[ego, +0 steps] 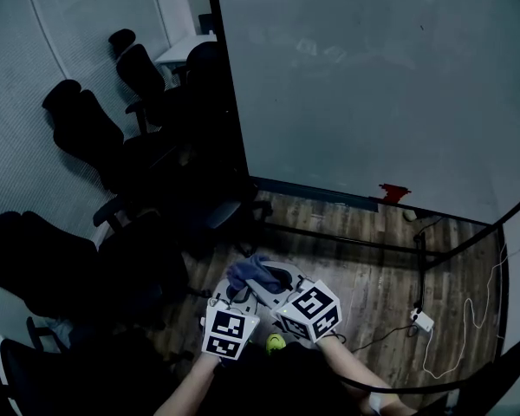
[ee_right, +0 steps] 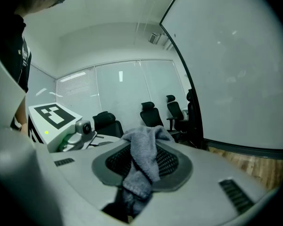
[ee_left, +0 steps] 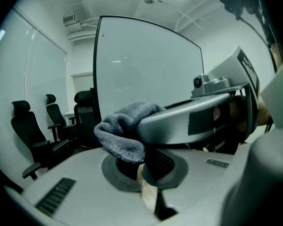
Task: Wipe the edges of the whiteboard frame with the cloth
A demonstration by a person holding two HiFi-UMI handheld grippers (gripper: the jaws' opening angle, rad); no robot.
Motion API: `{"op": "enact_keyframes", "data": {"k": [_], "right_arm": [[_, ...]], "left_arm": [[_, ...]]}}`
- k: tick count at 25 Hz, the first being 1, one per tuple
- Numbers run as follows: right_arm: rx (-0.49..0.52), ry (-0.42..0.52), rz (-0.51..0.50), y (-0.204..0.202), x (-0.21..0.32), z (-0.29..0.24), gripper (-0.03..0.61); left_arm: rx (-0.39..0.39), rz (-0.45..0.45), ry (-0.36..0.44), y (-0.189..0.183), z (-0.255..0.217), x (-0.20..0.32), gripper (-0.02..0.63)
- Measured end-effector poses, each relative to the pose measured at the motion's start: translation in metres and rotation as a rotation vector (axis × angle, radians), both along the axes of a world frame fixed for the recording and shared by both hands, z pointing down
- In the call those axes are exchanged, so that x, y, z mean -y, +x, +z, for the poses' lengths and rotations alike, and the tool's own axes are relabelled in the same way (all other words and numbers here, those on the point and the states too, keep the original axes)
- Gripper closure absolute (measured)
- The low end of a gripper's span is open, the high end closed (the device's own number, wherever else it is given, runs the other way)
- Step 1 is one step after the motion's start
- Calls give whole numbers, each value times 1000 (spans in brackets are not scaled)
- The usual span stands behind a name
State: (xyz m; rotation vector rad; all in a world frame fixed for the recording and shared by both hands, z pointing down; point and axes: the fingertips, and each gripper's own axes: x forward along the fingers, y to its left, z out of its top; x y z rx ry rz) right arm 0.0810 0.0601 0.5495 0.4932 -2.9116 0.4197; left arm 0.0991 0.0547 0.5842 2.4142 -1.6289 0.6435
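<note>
The tall whiteboard (ego: 373,85) stands ahead, with its black frame (ego: 230,102) running down the left edge and along the bottom. Low in the head view both grippers meet on a blue-grey cloth (ego: 250,271). My right gripper (ee_right: 141,173) is shut on the cloth (ee_right: 144,157), which hangs out over its pad. My left gripper (ee_left: 139,166) has a bunch of the cloth (ee_left: 122,135) at its tips, its jaws nearly together. The right gripper (ee_left: 188,119) crosses in front of it. In the head view the left gripper (ego: 240,291) and right gripper (ego: 273,282) sit side by side.
Several black office chairs (ego: 87,128) crowd the left side, close to the frame's left edge. A red object (ego: 393,192) rests on the bottom ledge. The board's black base bar (ego: 347,237), a white power strip (ego: 422,321) and cables lie on the wood floor.
</note>
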Motion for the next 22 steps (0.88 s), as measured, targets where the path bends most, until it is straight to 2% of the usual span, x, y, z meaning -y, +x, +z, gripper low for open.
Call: {"op": "enact_keyframes", "data": {"k": [12,22], "right_arm": [[6,-25,-10,-15,1,2,486],[-12,-10,50,-34,45,4,486]], "left_arm": [[22,-12,-14,-15,4,0,600],[11,69,17,-32,5,45,600]]}}
